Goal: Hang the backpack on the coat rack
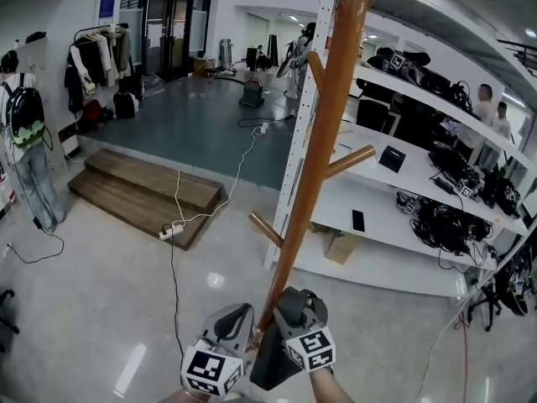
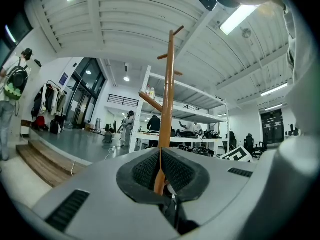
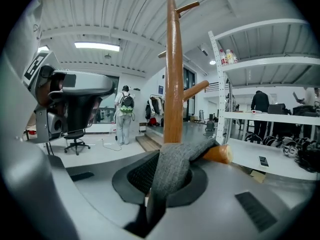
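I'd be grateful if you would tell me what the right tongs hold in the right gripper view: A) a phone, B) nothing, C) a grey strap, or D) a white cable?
C: the right tongs are shut on a grey strap that reaches up to a peg of the coat rack.

"What's underfoot where you are?"
"I'm on a pale, glossy floor (image 1: 101, 309). Far left, a low wooden step (image 1: 143, 193) rises to a dark grey floor (image 1: 201, 124)."
"And the furniture?"
"I see white shelving (image 1: 411, 179) on my right, a clothes rail (image 1: 101, 53) far left, and strip lights (image 3: 97, 46) under a ribbed white ceiling (image 3: 75, 14)."
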